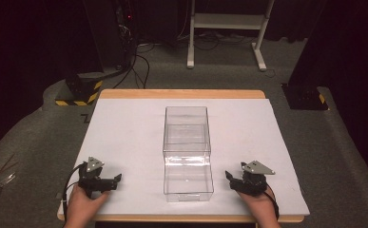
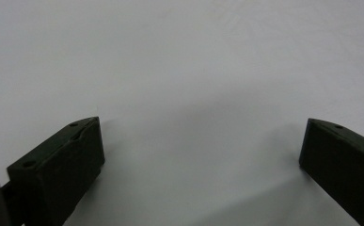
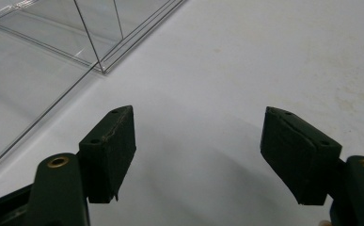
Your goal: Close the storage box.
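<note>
While both tools rest low on the white-covered counter (image 1: 134,128), the clear plastic box (image 1: 187,152), a long rectangular container of see-through walls, stands in the middle of the counter and serves as the landmark here.

To the left of the box, well apart from it, a hand holds the left tool (image 1: 112,180) near the counter's front edge, jaws pointing toward the box. In the left gripper view, the left tool (image 2: 201,141) has its two black jaws spread wide with nothing between them, just bare white surface ahead.

At the centre, the box runs from the front of the counter toward the back. It appears to be two clear parts, one nearer section and one taller farther section; whether they are joined or stacked is hard to tell. Nothing is seen inside.

To the right of the box, near its front corner, a hand holds the right tool (image 1: 234,178), also aimed at the box. In the right gripper view, the right tool (image 3: 198,141) has its jaws wide apart and empty, with the box's corner (image 3: 99,68) ahead and to one side.

This looks like the starting step, before any grasp. The next move likely calls for bringing each tool inward to a side wall of the box.
</note>
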Demonstrator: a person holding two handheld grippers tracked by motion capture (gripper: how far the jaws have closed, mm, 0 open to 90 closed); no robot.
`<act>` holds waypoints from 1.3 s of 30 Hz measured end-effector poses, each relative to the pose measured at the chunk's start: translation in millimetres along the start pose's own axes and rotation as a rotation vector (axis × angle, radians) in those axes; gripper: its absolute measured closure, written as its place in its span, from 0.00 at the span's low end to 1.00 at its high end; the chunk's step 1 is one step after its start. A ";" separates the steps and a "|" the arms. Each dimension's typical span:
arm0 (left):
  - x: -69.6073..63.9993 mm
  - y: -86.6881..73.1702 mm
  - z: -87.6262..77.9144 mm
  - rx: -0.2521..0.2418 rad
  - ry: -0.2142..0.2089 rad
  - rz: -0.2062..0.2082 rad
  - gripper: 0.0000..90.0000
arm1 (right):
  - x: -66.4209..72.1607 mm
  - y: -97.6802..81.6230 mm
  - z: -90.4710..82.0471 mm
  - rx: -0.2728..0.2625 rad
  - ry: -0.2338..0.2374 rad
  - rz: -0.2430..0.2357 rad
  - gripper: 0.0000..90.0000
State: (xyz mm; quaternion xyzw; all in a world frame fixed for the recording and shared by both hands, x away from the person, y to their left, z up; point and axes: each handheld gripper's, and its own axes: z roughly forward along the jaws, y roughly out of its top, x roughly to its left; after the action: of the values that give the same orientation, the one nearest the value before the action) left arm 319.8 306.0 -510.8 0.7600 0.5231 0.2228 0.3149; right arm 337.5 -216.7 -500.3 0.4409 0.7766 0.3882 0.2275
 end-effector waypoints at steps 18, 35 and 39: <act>0.0 0.0 0.0 0.000 0.000 -0.001 0.01 | -1.9 0.5 1.1 0.011 0.001 0.015 0.33; 0.1 0.0 0.0 0.000 -0.001 -0.001 0.01 | -2.7 0.6 -0.3 0.005 -0.003 0.029 0.36; 0.1 0.0 0.0 0.000 -0.001 0.000 0.01 | -1.9 0.7 -2.0 0.001 -0.004 0.030 0.36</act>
State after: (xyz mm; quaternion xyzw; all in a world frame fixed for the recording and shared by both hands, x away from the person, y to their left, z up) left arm 319.8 306.1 -510.8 0.7599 0.5231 0.2226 0.3152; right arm 337.4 -219.0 -498.5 0.4532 0.7697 0.3903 0.2230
